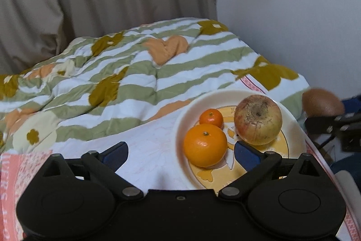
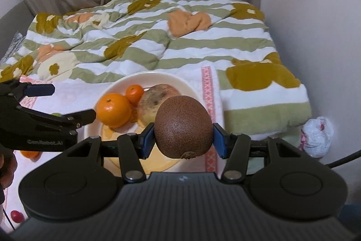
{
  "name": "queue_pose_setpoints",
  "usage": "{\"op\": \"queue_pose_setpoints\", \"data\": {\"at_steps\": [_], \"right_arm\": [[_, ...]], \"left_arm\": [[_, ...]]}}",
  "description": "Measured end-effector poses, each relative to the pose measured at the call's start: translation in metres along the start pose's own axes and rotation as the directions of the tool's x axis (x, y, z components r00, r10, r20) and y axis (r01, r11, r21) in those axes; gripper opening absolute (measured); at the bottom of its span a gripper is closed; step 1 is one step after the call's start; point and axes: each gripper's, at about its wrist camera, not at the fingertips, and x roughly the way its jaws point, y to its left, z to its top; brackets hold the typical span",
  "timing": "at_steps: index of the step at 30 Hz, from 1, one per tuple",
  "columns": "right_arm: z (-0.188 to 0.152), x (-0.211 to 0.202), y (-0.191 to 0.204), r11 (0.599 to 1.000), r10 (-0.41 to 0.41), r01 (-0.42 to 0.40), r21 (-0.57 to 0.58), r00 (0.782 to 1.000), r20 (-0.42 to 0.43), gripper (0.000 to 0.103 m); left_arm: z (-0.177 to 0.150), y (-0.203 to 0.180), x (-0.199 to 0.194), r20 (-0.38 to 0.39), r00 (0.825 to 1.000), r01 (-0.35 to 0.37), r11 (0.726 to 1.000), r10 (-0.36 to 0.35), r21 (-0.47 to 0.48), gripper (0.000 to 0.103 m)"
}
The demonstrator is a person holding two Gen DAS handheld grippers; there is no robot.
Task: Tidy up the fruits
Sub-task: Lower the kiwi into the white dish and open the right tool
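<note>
A cream plate (image 1: 187, 114) (image 2: 180, 80) on a white towel holds a large orange (image 1: 204, 145) (image 2: 114, 109), a small orange (image 1: 211, 118) (image 2: 134, 94) and a blotchy apple (image 1: 258, 119) (image 2: 150, 105). My left gripper (image 1: 180, 154) is open and empty, its fingers on either side of the large orange at the plate's near rim; it also shows in the right wrist view (image 2: 67, 103). My right gripper (image 2: 183, 140) is shut on a brown kiwi (image 2: 183, 127) held above the plate's near right side. The kiwi also shows in the left wrist view (image 1: 322, 102).
A striped green and white quilt (image 2: 158, 37) with hearts and flowers covers the bed behind the plate. Curtains and a white wall stand at the back. An orange fruit (image 2: 29, 154) and a small red fruit (image 2: 17, 216) lie on the towel at left. A crumpled white bag (image 2: 318, 137) sits at right.
</note>
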Motion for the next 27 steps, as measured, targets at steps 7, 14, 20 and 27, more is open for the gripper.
{"op": "queue_pose_setpoints", "data": {"at_steps": [7, 14, 20, 27], "right_arm": [[-0.007, 0.025, 0.022, 0.997, 0.057, -0.062, -0.053, 0.994, -0.093, 0.068], [-0.016, 0.051, 0.038, 0.991, 0.074, -0.092, -0.099, 0.982, -0.172, 0.068], [-0.014, 0.068, 0.045, 0.985, 0.081, -0.109, -0.13, 0.975, -0.206, 0.068], [-0.015, 0.073, 0.044, 0.987, 0.069, -0.099, -0.127, 0.974, -0.217, 0.069]], "left_arm": [[-0.009, 0.013, -0.018, 0.001, 0.999, -0.036, 0.997, 0.036, -0.07, 0.102], [-0.017, 0.021, -0.026, -0.01, 0.998, -0.065, 0.992, 0.064, -0.109, 0.102], [-0.028, 0.024, -0.031, -0.025, 0.997, -0.078, 0.987, 0.075, -0.144, 0.102], [-0.035, 0.031, -0.037, -0.032, 0.996, -0.089, 0.983, 0.085, -0.162, 0.102]]}}
